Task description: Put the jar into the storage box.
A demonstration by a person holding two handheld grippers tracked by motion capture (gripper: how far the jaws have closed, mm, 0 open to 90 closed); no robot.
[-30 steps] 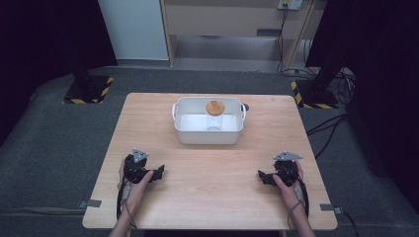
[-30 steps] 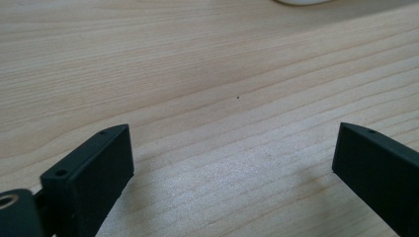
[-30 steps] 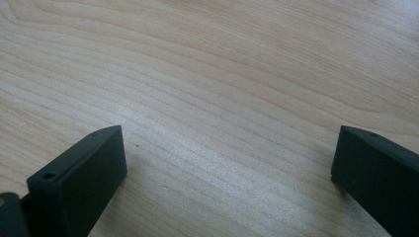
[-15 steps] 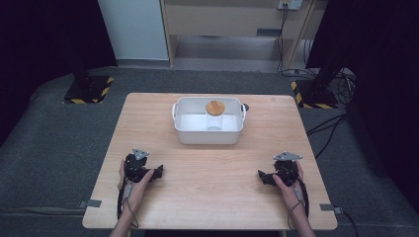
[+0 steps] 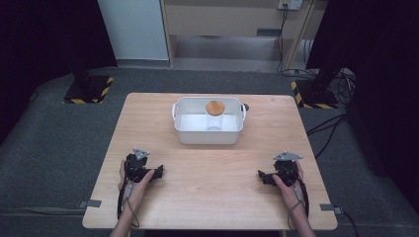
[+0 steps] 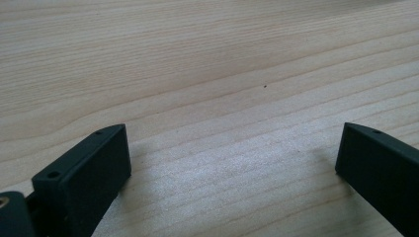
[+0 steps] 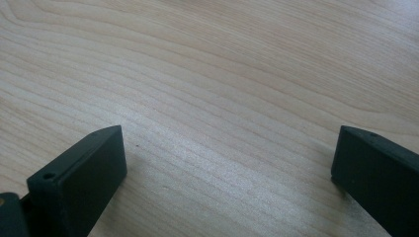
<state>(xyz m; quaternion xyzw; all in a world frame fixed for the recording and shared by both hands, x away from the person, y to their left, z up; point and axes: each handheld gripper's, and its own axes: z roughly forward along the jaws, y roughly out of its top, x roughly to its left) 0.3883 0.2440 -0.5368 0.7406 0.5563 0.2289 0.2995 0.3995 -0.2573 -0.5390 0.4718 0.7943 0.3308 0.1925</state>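
Left gripper [image 6: 232, 163]: the two black jaws stand wide apart with nothing between them, and they have just been opening. Bare wood grain shows in the gap. In the high view this left gripper [image 5: 157, 172] rests near the front left corner of the light wooden rectangular table [image 5: 207, 197], held in the person's left hand [image 5: 132, 183], jaws pointing toward the table's middle.

Right gripper [image 7: 227, 163]: the jaws are likewise released, spread wide over bare wood, with nothing gripped. In the high view the right gripper [image 5: 261, 177] rests near the front right corner, held in the right hand [image 5: 286, 186], jaws pointing inward toward the left gripper. The two grippers are well apart, each close to the front edge.

White rectangular plastic tub [image 5: 207, 138] with side handles: it stands near the middle of the far edge of the table, well apart from both grippers.

Clear glass jar with a round wooden lid [image 5: 215, 107]: it stands upright inside the tub, toward the tub's far wall and slightly right of its centre.

A small dark object [image 5: 245, 106] lies on the table just beside the tub's far right corner; its kind cannot be told.
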